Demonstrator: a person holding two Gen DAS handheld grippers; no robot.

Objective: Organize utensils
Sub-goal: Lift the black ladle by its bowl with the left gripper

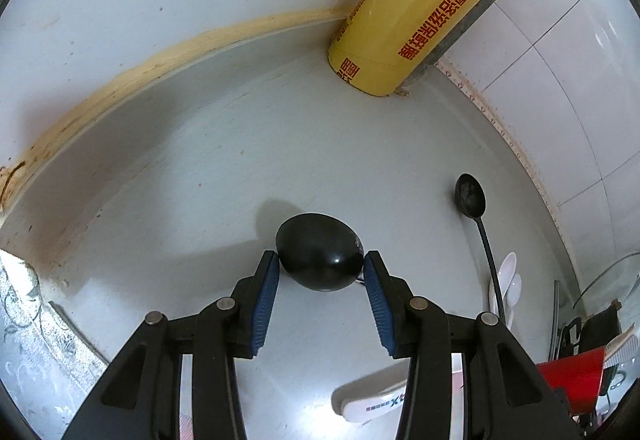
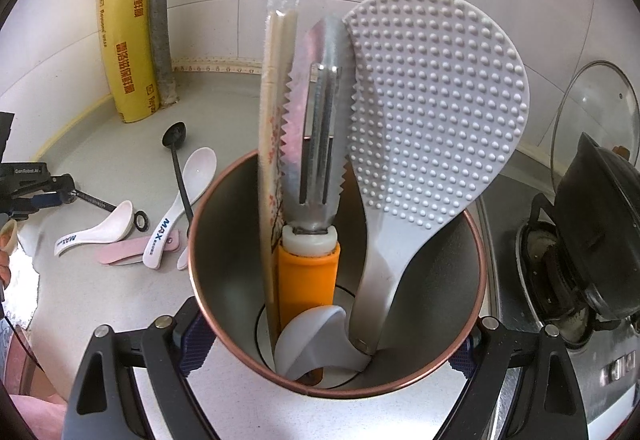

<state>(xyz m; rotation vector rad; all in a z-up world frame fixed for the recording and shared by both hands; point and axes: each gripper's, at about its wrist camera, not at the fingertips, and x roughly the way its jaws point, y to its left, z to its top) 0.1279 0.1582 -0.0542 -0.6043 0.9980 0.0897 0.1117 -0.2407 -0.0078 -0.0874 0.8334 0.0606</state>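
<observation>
The left gripper [image 1: 322,264] held a black ladle [image 1: 318,258] by its bowl, jaws clamped, above the counter [image 1: 360,143], while the right gripper's [image 2: 328,344] jaws gripped the copper-rimmed utensil cup [image 2: 432,280] holding a white rice paddle [image 2: 432,111]

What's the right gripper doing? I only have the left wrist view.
Observer: The right gripper is clamped on a metal cup.
Operator: Anything in the cup?
Observer: Wrapped chopsticks, an orange-handled scraper, a rice paddle and a small white spoon.
Operator: Where does my black spoon's handle point?
Observer: The black spoon has a twisted handle running toward the cup, ending in a ring beside a counter spoon.
</observation>
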